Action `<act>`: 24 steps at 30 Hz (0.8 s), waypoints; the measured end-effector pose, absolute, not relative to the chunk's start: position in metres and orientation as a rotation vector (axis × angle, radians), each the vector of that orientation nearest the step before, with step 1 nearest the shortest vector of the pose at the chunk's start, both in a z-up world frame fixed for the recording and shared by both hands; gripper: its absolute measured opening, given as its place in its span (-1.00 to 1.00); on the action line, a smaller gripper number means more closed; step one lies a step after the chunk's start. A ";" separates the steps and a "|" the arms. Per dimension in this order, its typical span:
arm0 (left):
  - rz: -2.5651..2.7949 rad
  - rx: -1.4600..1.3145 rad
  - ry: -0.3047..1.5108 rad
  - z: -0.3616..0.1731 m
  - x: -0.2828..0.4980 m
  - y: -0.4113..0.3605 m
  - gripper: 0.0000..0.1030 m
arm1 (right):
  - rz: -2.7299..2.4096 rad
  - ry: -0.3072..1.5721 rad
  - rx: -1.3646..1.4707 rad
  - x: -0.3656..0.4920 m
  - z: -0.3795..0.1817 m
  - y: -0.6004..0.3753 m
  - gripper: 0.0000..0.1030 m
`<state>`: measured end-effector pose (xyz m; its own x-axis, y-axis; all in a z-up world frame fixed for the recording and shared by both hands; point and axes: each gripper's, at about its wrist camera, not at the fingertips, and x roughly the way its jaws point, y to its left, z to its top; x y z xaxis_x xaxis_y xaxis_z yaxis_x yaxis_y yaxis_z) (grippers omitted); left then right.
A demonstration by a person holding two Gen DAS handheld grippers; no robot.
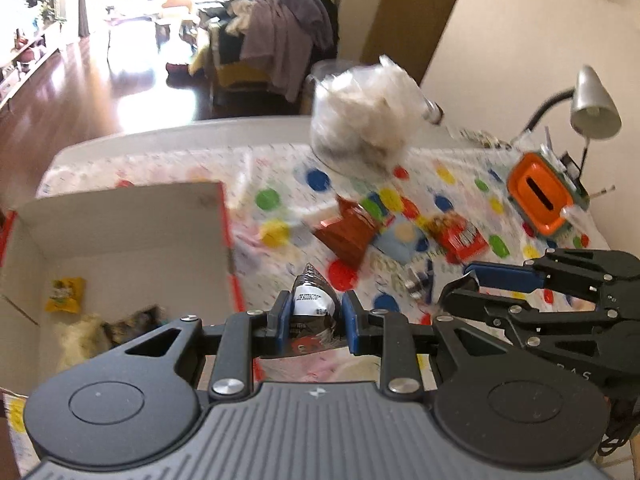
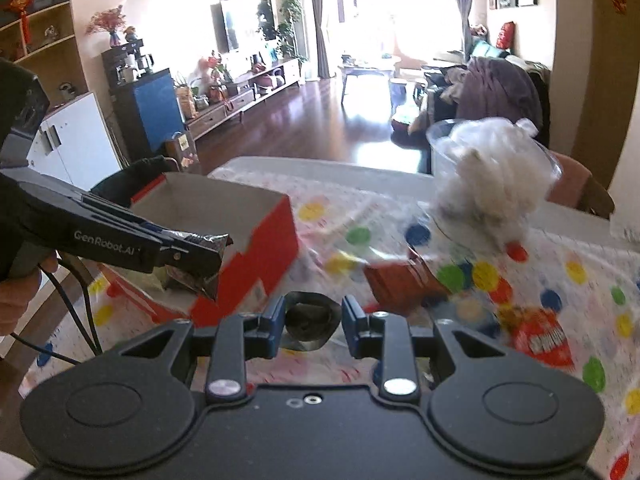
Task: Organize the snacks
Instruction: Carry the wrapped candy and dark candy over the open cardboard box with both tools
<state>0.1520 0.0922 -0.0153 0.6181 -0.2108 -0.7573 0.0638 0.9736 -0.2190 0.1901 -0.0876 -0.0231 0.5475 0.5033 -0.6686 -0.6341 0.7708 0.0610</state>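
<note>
The tabletop [image 1: 276,168] is covered by a dotted cloth. An open cardboard box [image 1: 120,216] is placed at its left. The left claw [image 1: 313,314] is clamped on a black-and-white snack packet [image 1: 311,300], long axis pointing away. The right claw [image 2: 313,322] is parted around a dark wrapper [image 2: 310,322]; contact cannot be determined.
</note>
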 end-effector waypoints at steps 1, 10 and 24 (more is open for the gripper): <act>-0.147 -0.180 0.883 -0.013 0.151 0.099 -0.49 | 0.684 0.719 -0.198 0.191 -0.022 -0.080 -0.43; -0.054 -0.199 0.843 0.000 0.144 0.157 -0.49 | 0.735 0.689 -0.224 0.200 -0.016 -0.018 -0.43; 0.089 -0.186 0.867 -0.018 0.146 0.242 -0.49 | 0.760 0.735 -0.282 0.227 -0.038 0.077 -0.43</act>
